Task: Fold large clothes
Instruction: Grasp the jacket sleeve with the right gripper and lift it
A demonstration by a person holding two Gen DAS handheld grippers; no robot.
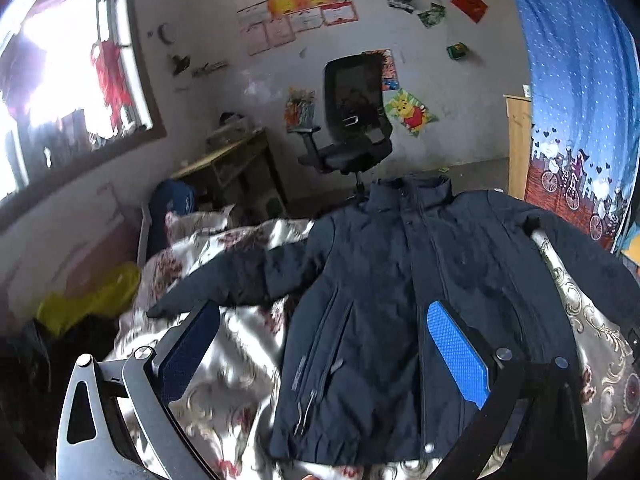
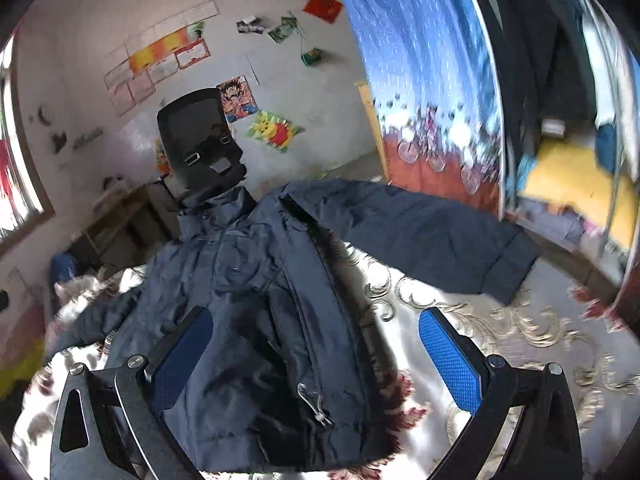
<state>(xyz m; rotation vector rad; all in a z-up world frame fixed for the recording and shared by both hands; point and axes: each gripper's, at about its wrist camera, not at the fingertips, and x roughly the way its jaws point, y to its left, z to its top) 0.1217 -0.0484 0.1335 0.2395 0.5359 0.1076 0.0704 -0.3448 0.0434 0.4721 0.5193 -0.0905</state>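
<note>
A dark navy jacket (image 1: 372, 292) is lying front-up and unfolded on a bed covered by a floral bedspread (image 1: 224, 384), its collar pointing toward the black office chair (image 1: 352, 120) and both sleeves spreading outward. The left gripper (image 1: 320, 356) is hovering above the jacket's lower half with its jaws standing wide apart, holding nothing. The right gripper (image 2: 316, 360) is hanging over the jacket's hem edge, equally wide open and empty. In the left wrist view the far sleeve is running out of frame at the right; in the right wrist view motion blur is smearing the blue curtain (image 2: 420, 60) and the room beyond, so details there are unreadable.
</note>
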